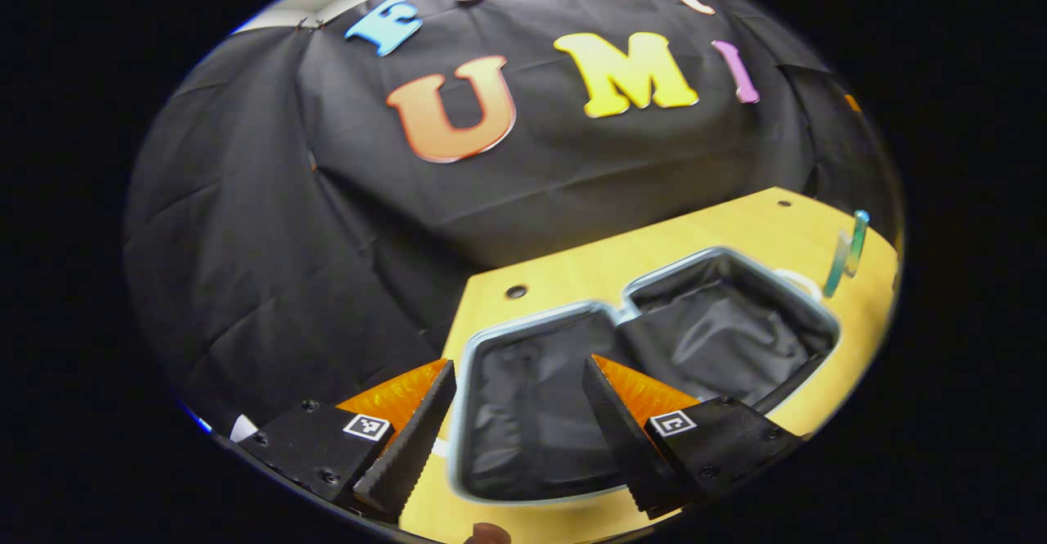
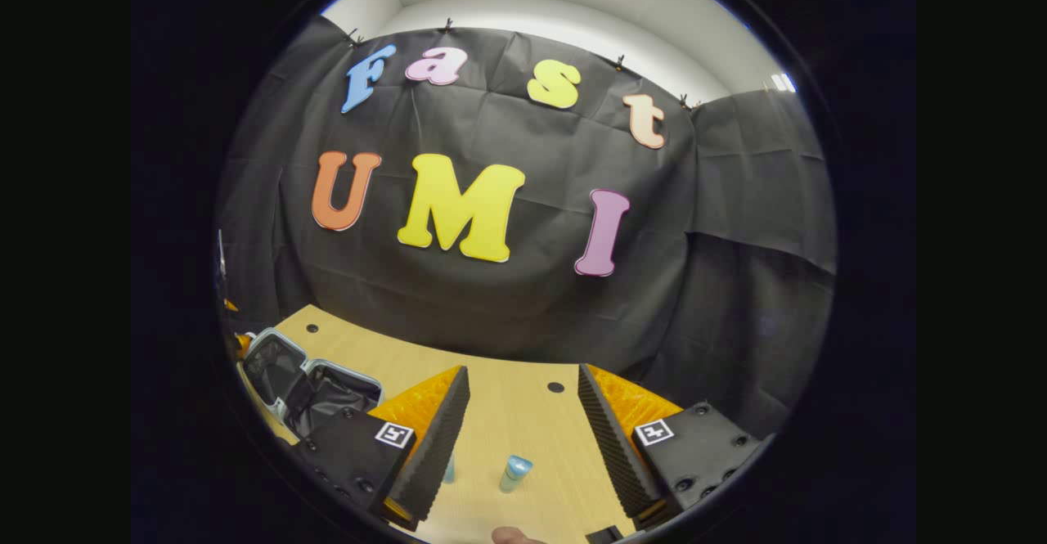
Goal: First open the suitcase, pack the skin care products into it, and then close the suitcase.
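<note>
The suitcase lies open on the wooden table, both halves lined with black fabric and holding nothing I can see. My left gripper hangs open over the near half. In the right gripper view the suitcase sits at the far left. My right gripper is open above the table, with a small light-blue bottle standing below, between its fingers and touching neither. A second bluish item is mostly hidden behind one finger. A teal tube stands at the table's right edge.
The booth's black cloth wall rises right behind the table. Small round holes mark the tabletop. A white loop shows at the suitcase's far rim. Bare wood lies between the suitcase and the bottle.
</note>
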Available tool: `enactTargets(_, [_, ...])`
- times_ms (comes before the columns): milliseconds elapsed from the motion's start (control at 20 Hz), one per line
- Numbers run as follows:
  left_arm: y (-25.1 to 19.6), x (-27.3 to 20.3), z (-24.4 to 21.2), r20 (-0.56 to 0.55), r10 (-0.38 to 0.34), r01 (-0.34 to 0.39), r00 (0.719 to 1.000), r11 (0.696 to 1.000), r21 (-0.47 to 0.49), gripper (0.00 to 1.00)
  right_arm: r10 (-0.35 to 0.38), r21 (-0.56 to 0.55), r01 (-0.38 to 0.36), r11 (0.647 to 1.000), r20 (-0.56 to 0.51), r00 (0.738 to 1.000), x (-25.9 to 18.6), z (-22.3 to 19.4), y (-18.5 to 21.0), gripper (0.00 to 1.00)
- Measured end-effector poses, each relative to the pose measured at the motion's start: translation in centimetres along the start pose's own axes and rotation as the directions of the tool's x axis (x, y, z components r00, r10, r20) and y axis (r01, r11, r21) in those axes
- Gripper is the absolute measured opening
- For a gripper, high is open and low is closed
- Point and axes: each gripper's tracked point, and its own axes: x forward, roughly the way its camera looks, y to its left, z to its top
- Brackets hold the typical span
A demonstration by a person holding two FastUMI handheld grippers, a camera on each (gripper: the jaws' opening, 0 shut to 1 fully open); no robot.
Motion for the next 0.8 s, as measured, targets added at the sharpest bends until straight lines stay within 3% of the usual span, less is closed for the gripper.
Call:
enactTargets(250, [-14.5, -1.3, 5.3, 0.053, -0.162, 0.164, 0.985, 0.985, -0.047, 0.99, 0.022, 0.015, -0.021, 1.0, -0.024, 0.999, 1.4, -1.3, -3.5, 0.79])
enactTargets(500, [-25.6, -2.3, 4.2, 0.044, -0.299, 0.301, 0.953, 0.951, -0.064, 0.99, 0.04, 0.008, -0.039, 0.999, -0.047, 0.998, 2.2, -2.4, -7.2, 0.79])
enactTargets(800, [-35.4, -1.0, 1.9, -0.037, -0.416, 0.41, 0.909, 0.906, -0.11, 0.99, 0.03, -0.045, -0.033, 0.998, -0.054, 0.998, 3.6, -3.6, -12.2, 0.79])
